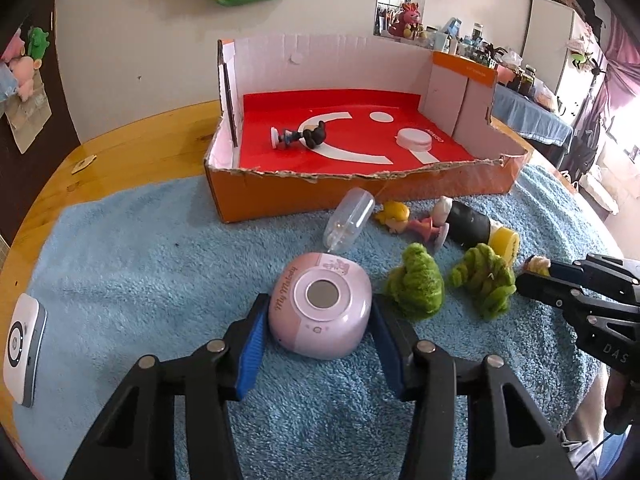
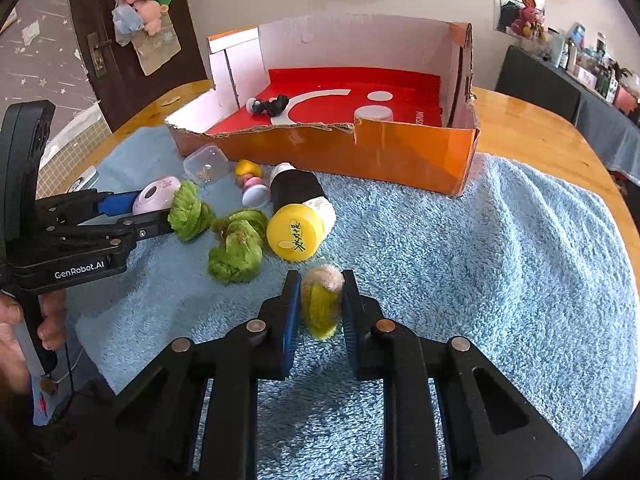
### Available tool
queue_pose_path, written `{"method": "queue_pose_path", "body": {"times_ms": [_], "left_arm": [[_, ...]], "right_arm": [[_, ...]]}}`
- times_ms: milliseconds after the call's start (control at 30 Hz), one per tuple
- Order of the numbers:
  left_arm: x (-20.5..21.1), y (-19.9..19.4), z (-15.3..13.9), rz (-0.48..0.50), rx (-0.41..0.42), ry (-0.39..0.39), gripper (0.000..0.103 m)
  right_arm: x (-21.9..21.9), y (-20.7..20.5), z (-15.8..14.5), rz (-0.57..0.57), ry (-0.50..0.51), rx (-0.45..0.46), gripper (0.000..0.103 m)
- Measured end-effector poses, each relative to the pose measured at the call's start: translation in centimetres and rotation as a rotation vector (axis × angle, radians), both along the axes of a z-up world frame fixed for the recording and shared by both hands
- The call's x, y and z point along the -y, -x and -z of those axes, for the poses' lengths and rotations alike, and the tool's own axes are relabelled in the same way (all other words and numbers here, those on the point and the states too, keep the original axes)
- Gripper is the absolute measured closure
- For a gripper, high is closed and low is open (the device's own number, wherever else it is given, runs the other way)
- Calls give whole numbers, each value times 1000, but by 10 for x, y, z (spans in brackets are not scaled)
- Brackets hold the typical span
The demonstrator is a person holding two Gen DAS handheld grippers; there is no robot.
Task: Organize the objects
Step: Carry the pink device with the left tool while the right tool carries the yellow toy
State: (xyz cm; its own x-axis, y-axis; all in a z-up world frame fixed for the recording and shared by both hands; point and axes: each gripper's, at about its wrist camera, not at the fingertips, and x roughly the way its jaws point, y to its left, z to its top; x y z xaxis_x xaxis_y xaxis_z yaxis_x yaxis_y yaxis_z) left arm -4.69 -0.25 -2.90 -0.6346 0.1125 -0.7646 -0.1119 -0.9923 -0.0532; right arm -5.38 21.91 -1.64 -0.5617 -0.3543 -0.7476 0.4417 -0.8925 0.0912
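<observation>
My left gripper (image 1: 318, 300) straddles a pink rounded "My Melody" device (image 1: 320, 308) lying on the blue towel (image 1: 160, 264), and its blue pads lie against both sides. My right gripper (image 2: 320, 280) is shut on a fuzzy yellow-green toy with a beige tuft (image 2: 322, 304), low over the towel (image 2: 480, 260). Two green fuzzy toys (image 1: 416, 280) (image 1: 486, 280), a blond figurine (image 1: 404, 220), a black bottle with a yellow cap (image 2: 298, 220) and a clear plastic container (image 1: 350, 220) lie between the grippers and the orange cardboard box (image 1: 360, 192).
The box has a red floor holding a small black figure (image 1: 306, 136) and a white round lid (image 1: 414, 140). A white gadget (image 1: 22, 348) lies at the towel's left edge. The round wooden table (image 1: 132, 148) extends around the towel. A hand (image 2: 24, 328) holds the left gripper's handle.
</observation>
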Motion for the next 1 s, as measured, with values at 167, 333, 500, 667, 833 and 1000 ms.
{"method": "queue_pose_path", "body": {"times_ms": [167,333,500,667,833,1000], "left_arm": [[2,0,-3,2,4,-27,51],[0,-2,-9,11,-6,-33,51],[-1,-2,-13,11,-11,-38,52],[-2,-2,-15,11,-13,-38,51],[-3,-1,-20,9,-20,-39,51],[-1,1,-23,6,-27,-43,52]], "right_arm": [[3,0,-5,-9,10,-8,85],[5,0,-10,-17,19,-16,85],[6,1,-14,-22,25,-22,85],[6,4,-16,-23,31,-26,85],[6,6,-18,-27,33,-27,85],[7,10,-20,-26,38,-25,85]]}}
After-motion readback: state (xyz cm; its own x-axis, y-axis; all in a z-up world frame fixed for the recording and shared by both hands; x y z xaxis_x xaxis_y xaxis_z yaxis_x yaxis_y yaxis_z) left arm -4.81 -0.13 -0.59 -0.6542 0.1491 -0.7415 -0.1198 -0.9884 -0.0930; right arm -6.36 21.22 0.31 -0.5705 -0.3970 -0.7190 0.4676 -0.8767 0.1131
